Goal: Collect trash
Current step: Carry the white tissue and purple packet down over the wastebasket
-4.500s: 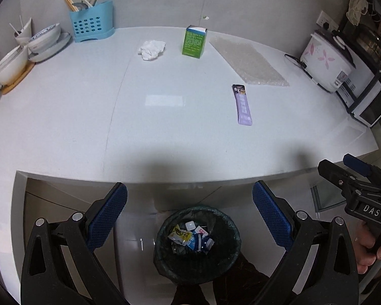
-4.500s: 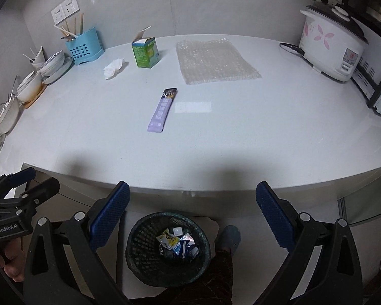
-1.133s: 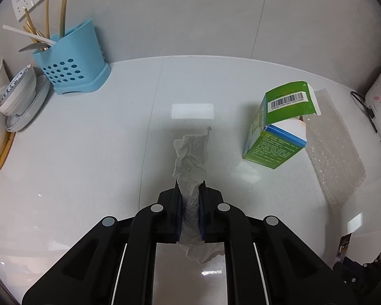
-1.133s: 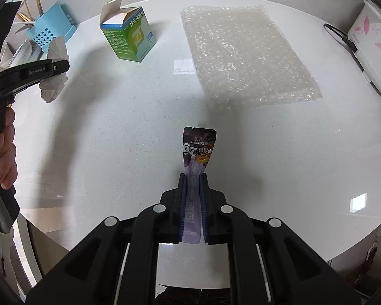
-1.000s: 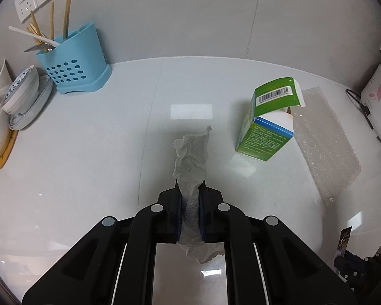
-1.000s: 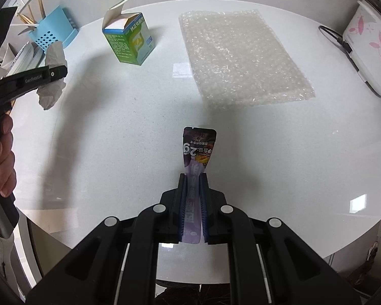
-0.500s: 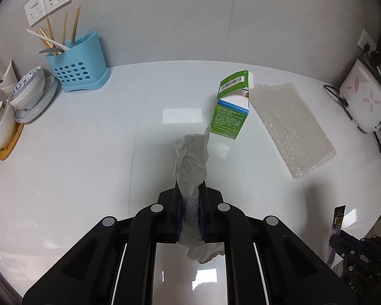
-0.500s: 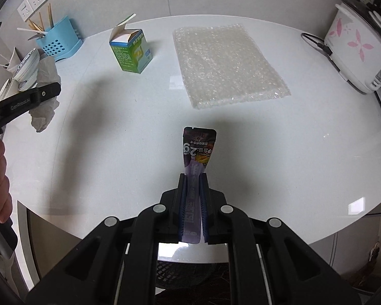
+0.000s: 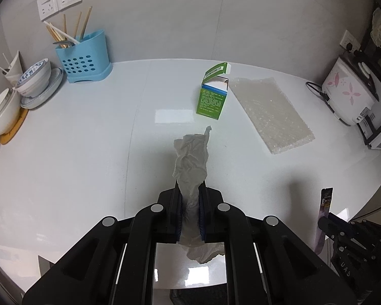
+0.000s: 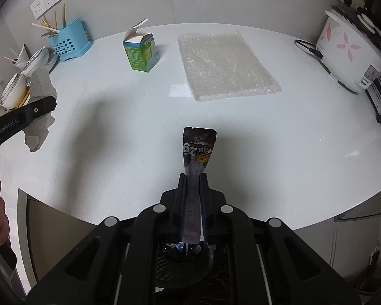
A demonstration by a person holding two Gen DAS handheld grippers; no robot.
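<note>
My left gripper (image 9: pixel 190 190) is shut on a crumpled white tissue (image 9: pixel 191 160) and holds it above the white counter (image 9: pixel 76 152). My right gripper (image 10: pixel 193 178) is shut on a purple snack wrapper (image 10: pixel 198 150), held over the counter's front edge. The wrapper also shows in the left wrist view (image 9: pixel 325 206), the tissue in the right wrist view (image 10: pixel 39 89). A green carton (image 9: pixel 212 99) with its flap open stands on the counter beside a sheet of bubble wrap (image 9: pixel 271 111). A black mesh trash bin (image 10: pixel 188 261) sits on the floor below my right gripper, mostly hidden.
A blue utensil holder (image 9: pixel 85 58) and stacked bowls (image 9: pixel 35 78) stand at the back left. A white rice cooker (image 9: pixel 350 96) with its cord is at the right. The wall runs behind the counter.
Both grippers have pulled back from the counter toward its front edge, each keeping its item. The carton and bubble wrap look farther away, and the bin shows under the right gripper.
</note>
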